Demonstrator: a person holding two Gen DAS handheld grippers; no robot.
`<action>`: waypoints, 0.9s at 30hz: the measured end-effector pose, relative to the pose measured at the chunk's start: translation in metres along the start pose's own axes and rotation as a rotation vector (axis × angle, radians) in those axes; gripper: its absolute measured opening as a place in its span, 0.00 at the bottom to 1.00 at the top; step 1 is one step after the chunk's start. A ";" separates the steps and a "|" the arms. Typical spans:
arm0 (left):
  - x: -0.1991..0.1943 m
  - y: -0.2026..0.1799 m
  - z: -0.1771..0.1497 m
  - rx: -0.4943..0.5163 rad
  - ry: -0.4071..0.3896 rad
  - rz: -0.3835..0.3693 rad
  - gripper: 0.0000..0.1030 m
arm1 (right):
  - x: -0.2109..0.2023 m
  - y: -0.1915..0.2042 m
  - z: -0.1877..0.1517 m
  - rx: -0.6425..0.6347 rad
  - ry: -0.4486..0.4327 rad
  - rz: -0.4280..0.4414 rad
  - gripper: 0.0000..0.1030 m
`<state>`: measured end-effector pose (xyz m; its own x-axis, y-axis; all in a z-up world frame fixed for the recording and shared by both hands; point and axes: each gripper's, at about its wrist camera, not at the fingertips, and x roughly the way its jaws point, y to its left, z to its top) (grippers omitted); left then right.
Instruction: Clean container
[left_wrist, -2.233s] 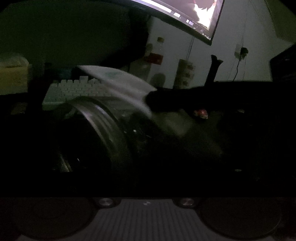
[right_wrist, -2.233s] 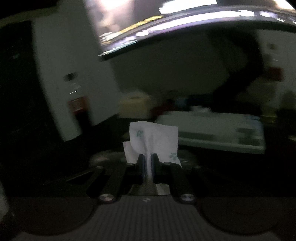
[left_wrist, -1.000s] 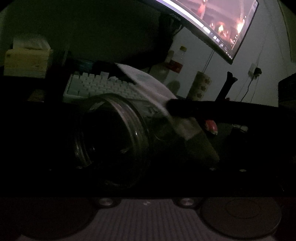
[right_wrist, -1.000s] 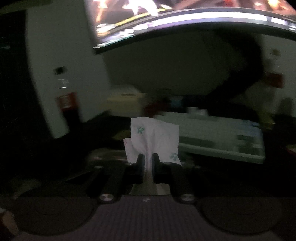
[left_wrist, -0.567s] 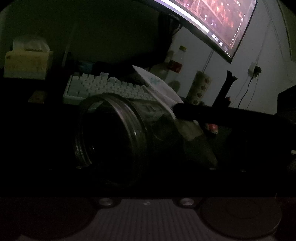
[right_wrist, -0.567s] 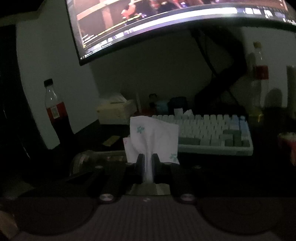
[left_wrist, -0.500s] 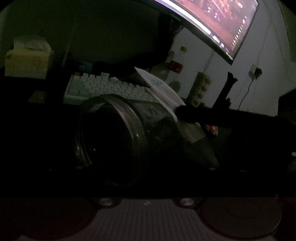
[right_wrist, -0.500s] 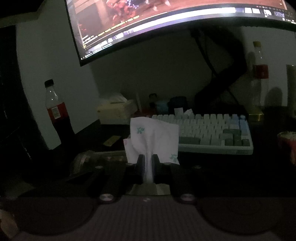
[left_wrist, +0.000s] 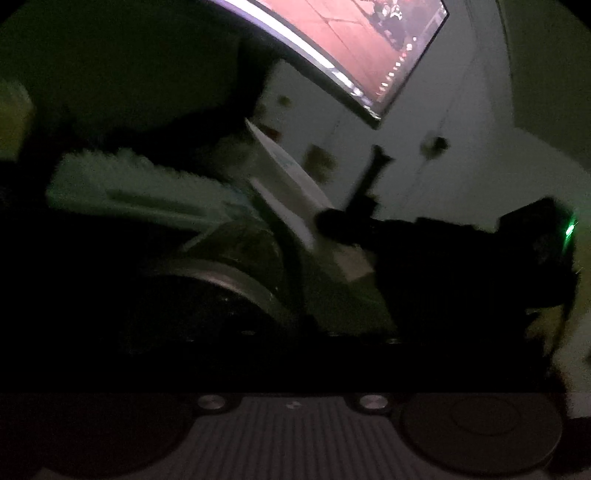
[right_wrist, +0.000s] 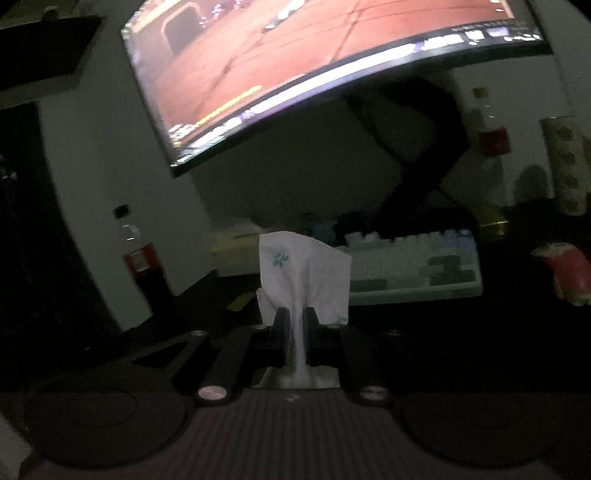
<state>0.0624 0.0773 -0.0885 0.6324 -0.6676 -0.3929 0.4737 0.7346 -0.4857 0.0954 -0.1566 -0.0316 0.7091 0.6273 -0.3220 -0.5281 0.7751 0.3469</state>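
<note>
The scene is very dark. A clear glass jar (left_wrist: 236, 280) lies on its side close in front of my left gripper, mouth toward the camera. The left fingers are lost in the dark, so its hold on the jar is not visible. My right gripper (right_wrist: 294, 325) is shut on a white tissue (right_wrist: 303, 273) with small green prints. In the left wrist view the right gripper (left_wrist: 325, 221) reaches in from the right, holding the tissue (left_wrist: 291, 188) just above the jar's far end.
A white keyboard (right_wrist: 413, 269) lies on the dark desk under a curved lit monitor (right_wrist: 295, 62). A cola bottle (right_wrist: 144, 266) stands at the left wall. A second bottle (right_wrist: 487, 147), a patterned tube (right_wrist: 565, 170) and a red snack pack (right_wrist: 565, 273) are at the right.
Both views have swung and blurred. The jar has tilted and sits lower in the left wrist view. The right gripper has risen and pitched up, tissue still held above the jar.
</note>
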 end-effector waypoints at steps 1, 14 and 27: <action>-0.001 -0.001 0.001 -0.012 0.012 -0.004 0.09 | -0.001 0.002 -0.001 0.003 0.009 0.023 0.10; 0.009 0.000 -0.001 0.056 0.087 0.115 0.68 | 0.037 0.026 -0.002 -0.098 0.105 0.061 0.10; 0.019 -0.002 0.000 0.103 0.065 0.187 0.83 | 0.066 0.014 0.016 -0.102 0.160 -0.003 0.10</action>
<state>0.0736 0.0638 -0.0949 0.6757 -0.5229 -0.5196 0.4145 0.8524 -0.3188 0.1422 -0.1058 -0.0338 0.6322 0.6224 -0.4615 -0.5764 0.7758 0.2568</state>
